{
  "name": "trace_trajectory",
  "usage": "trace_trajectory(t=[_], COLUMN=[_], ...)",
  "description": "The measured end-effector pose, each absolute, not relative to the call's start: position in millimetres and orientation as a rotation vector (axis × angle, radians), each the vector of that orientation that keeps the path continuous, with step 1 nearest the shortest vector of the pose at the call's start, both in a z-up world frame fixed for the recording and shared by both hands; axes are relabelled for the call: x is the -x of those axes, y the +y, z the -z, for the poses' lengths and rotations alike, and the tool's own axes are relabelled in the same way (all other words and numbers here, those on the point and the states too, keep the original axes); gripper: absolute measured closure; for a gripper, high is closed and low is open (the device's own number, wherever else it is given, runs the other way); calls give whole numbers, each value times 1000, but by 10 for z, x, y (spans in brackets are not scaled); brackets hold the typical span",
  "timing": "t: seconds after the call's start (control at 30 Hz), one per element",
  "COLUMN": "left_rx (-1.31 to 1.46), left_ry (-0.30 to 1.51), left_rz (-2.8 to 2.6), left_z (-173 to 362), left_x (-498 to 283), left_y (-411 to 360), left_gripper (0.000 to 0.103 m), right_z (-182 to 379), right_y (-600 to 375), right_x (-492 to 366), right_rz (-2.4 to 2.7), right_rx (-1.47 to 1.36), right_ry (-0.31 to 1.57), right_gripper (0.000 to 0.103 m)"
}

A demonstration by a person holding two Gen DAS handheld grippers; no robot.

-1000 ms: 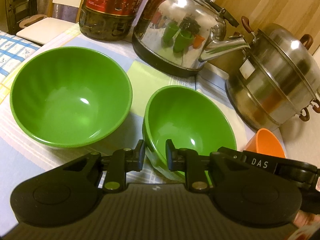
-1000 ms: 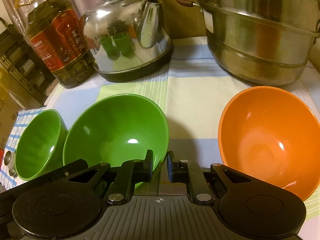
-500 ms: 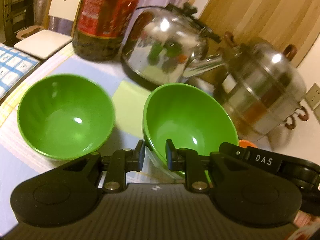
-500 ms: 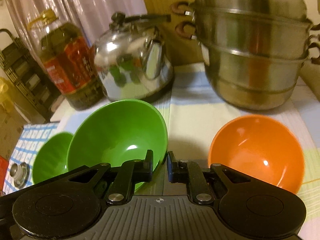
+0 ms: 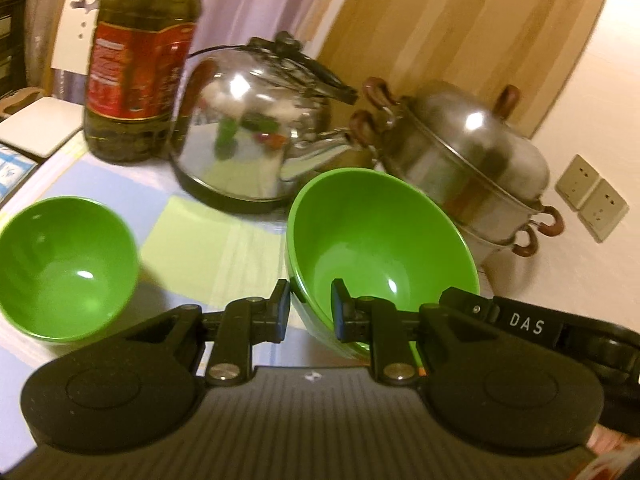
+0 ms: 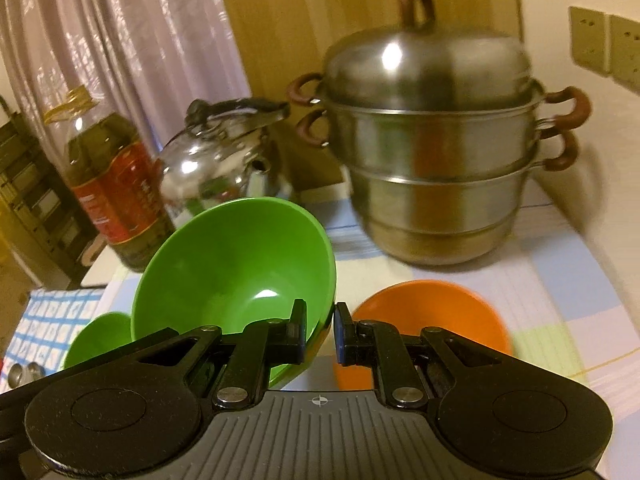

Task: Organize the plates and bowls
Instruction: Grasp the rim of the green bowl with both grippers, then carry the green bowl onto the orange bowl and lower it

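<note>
Green big bowl clenched by rim in both my left hand-held gripper and right hand-held gripper, off bench; small green bowl, orange bowl unstacked.

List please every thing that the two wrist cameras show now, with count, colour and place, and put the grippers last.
Held bowl: 1, green, tilted, off the cloth, rim pinched by both grippers.
Second green bowl: 1, green, on the cloth, left of the held bowl.
Orange bowl: 1, orange, on the cloth, right of the held bowl.
Kettle: 1, shiny steel, behind the bowls.
Steamer pot: 1, steel with brown handles, lid on, back right.
Oil bottle: 1, dark oil, red label, back left.
Tablecloth: 1, pale checks.
Wall sockets: 2, beige, on the wall.
Left gripper: 1, black, shut on the bowl's rim.
Right gripper: 1, black, shut on the same bowl's rim.
</note>
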State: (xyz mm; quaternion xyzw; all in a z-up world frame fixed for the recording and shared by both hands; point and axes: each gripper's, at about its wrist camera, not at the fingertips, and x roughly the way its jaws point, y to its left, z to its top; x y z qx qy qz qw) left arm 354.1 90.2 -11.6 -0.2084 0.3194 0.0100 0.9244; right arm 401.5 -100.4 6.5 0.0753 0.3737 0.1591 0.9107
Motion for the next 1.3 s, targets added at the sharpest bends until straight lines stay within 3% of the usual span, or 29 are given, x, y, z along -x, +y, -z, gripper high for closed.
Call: trace_trajectory(t=[0.57,1.3], left_rx=[348,305], left_ry=[704,804], left_rz=[105,143], left_z=[273,586], left_x=[-3859,-4022], left_y=[235,47], left_gripper=[84,84], right_z=[55,499], right_y=[-1662,-1916], right_x=[-4047,-4203], right_rz=[-166,-129], right_rx=[-156,-159], right_ry=[790,900], right_gripper=[89,89])
